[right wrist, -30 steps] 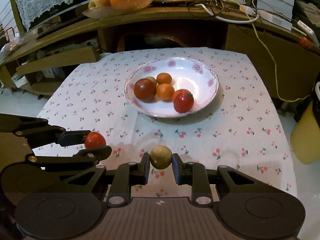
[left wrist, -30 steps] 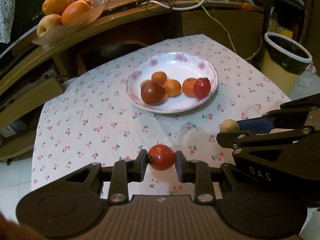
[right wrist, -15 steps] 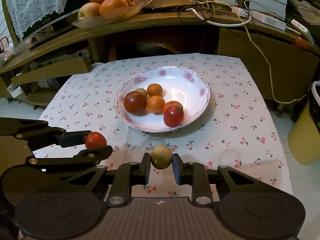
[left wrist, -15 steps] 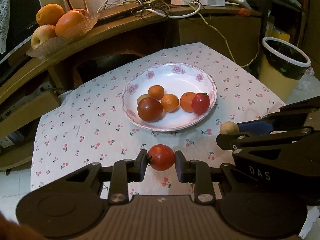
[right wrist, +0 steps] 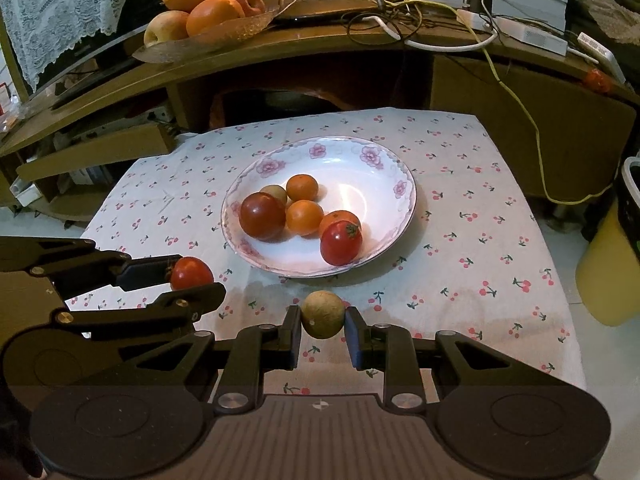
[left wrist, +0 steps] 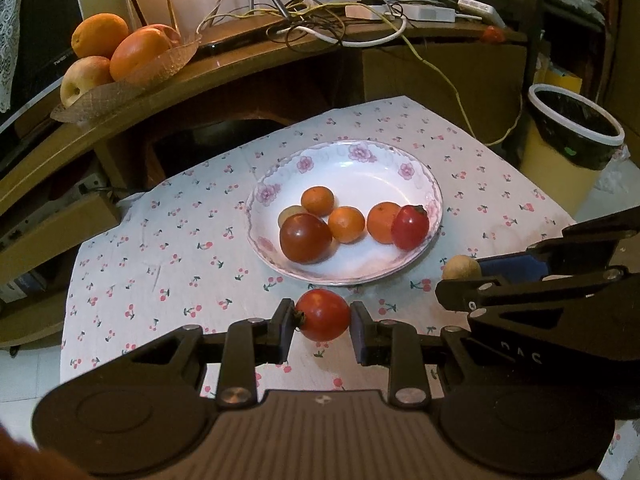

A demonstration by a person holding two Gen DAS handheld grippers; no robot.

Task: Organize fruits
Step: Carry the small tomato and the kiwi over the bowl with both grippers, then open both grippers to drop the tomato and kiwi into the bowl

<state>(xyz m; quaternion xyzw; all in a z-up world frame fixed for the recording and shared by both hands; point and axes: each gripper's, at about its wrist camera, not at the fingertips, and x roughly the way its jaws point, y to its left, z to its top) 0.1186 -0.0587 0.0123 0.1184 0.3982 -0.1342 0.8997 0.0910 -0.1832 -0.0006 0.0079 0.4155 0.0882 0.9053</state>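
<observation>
My left gripper [left wrist: 323,316] is shut on a small red tomato [left wrist: 323,314], held above the cloth just short of the white flowered plate [left wrist: 416,176]. The same tomato [right wrist: 191,273] shows at the left of the right wrist view. My right gripper [right wrist: 322,316] is shut on a small tan round fruit [right wrist: 322,313], also just short of the plate [right wrist: 384,176]. That tan fruit [left wrist: 461,267] appears at the right of the left wrist view. In the plate lie a dark red tomato [left wrist: 305,237], three small oranges [left wrist: 346,224], a red tomato [left wrist: 409,227] and a pale fruit half hidden behind.
The table carries a white cloth with cherry print [left wrist: 160,264]. Behind it a wooden shelf holds a glass dish of large oranges and an apple [left wrist: 120,56] and tangled cables [left wrist: 328,28]. A yellow bin with a black liner [left wrist: 568,152] stands at the right.
The plate has slid lower in both views and looks closer to both grippers. Each gripper has kept its fruit throughout.
</observation>
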